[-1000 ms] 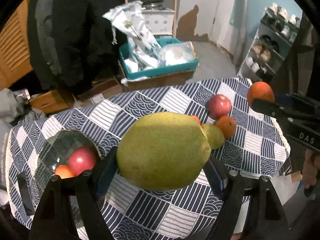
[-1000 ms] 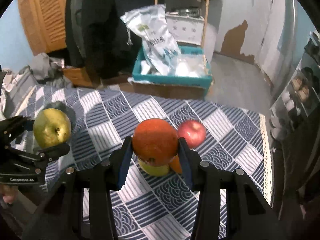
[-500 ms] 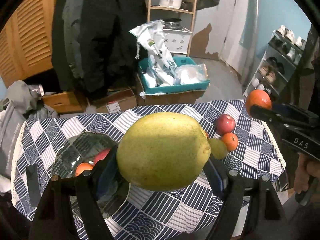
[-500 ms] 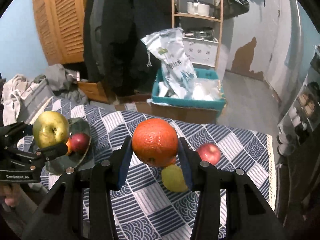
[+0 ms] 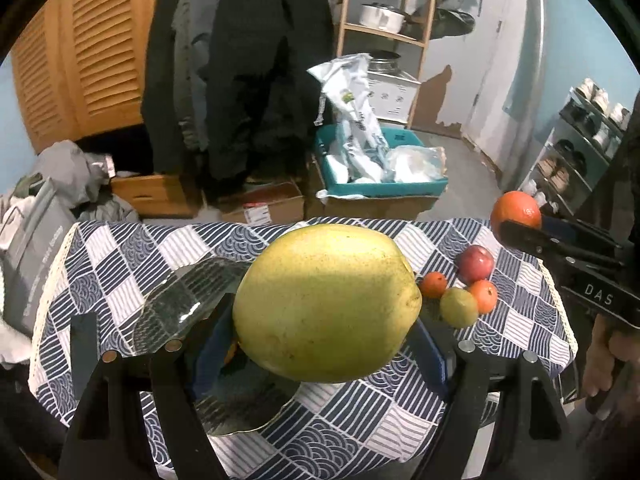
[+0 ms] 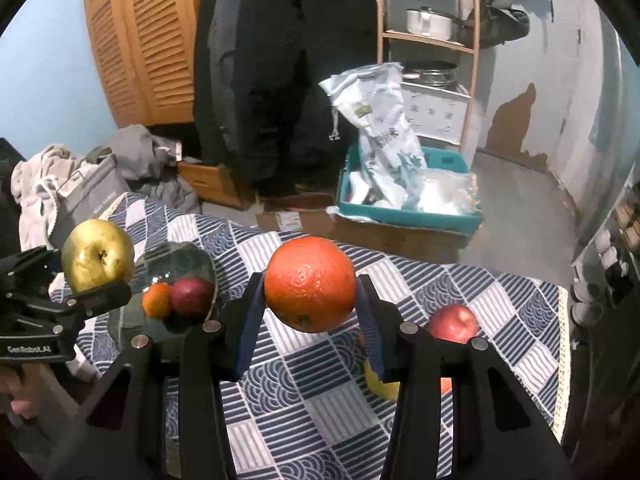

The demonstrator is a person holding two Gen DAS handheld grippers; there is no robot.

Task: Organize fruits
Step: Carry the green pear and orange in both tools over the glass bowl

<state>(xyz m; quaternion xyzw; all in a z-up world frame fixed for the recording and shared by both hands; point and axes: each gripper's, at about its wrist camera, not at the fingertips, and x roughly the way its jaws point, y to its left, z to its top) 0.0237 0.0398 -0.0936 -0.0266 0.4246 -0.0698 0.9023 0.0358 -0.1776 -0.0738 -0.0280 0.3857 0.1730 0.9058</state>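
My left gripper (image 5: 320, 344) is shut on a big yellow-green pear (image 5: 326, 302), held in the air above a glass bowl (image 5: 180, 304); the same pear (image 6: 98, 254) shows at the left of the right wrist view. My right gripper (image 6: 310, 312) is shut on a large orange (image 6: 310, 283), also lifted over the table; the orange (image 5: 516, 211) appears at the right of the left wrist view. The bowl (image 6: 200, 268) holds a red apple (image 6: 192, 295) and a small orange (image 6: 157, 300). On the cloth lie a red apple (image 5: 475, 265), a small green fruit (image 5: 459, 306) and two small oranges (image 5: 484, 296).
A blue and white patterned cloth (image 5: 120, 264) covers the small table. Behind it on the floor stand a teal crate with bags (image 5: 380, 172), cardboard boxes (image 5: 260, 208), a wooden shelf (image 5: 384, 20) and hanging dark coats. A shoe rack (image 5: 580, 140) stands at right; grey bags (image 6: 92, 196) pile at left.
Both grippers have risen and drawn back from the table with their fruits still held. More of the table and room now shows; the bowl sits under the pear.
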